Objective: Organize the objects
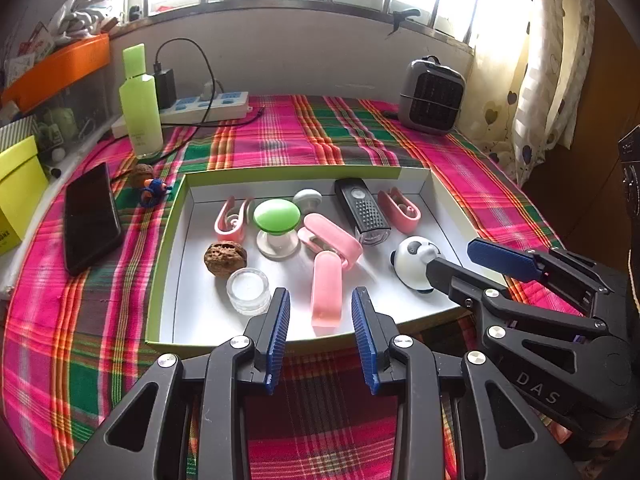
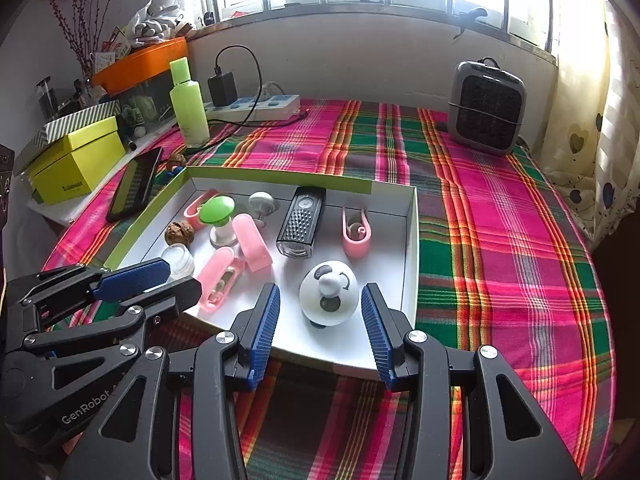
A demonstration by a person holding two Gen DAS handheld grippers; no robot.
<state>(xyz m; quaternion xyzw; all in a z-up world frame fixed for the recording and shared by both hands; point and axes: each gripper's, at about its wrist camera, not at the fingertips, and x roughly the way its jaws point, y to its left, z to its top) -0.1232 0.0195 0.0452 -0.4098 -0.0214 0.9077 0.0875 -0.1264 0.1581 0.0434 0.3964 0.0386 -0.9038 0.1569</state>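
A shallow white box with a green rim [image 1: 168,240] [image 2: 410,240] holds several small items: a panda figure [image 1: 416,262] [image 2: 329,294], a black bike light [image 1: 362,210] [image 2: 301,216], pink clips [image 1: 230,220] [image 2: 355,232], a pink case [image 1: 327,286] [image 2: 218,276], a green-topped knob [image 1: 277,216] [image 2: 218,210], a walnut [image 1: 225,257] [image 2: 180,233] and a clear jar [image 1: 248,290] [image 2: 180,260]. My left gripper [image 1: 321,310] is open and empty over the box's near edge, by the pink case. My right gripper [image 2: 320,306] is open and empty, its jaws on either side of the panda without touching it.
A black phone [image 1: 90,218], a second walnut [image 1: 142,174] and a small blue toy [image 1: 154,189] lie left of the box on the plaid cloth. A green bottle [image 1: 140,100], power strip [image 1: 208,106] and grey heater [image 1: 432,96] stand at the back. A yellow box [image 2: 76,160] sits far left.
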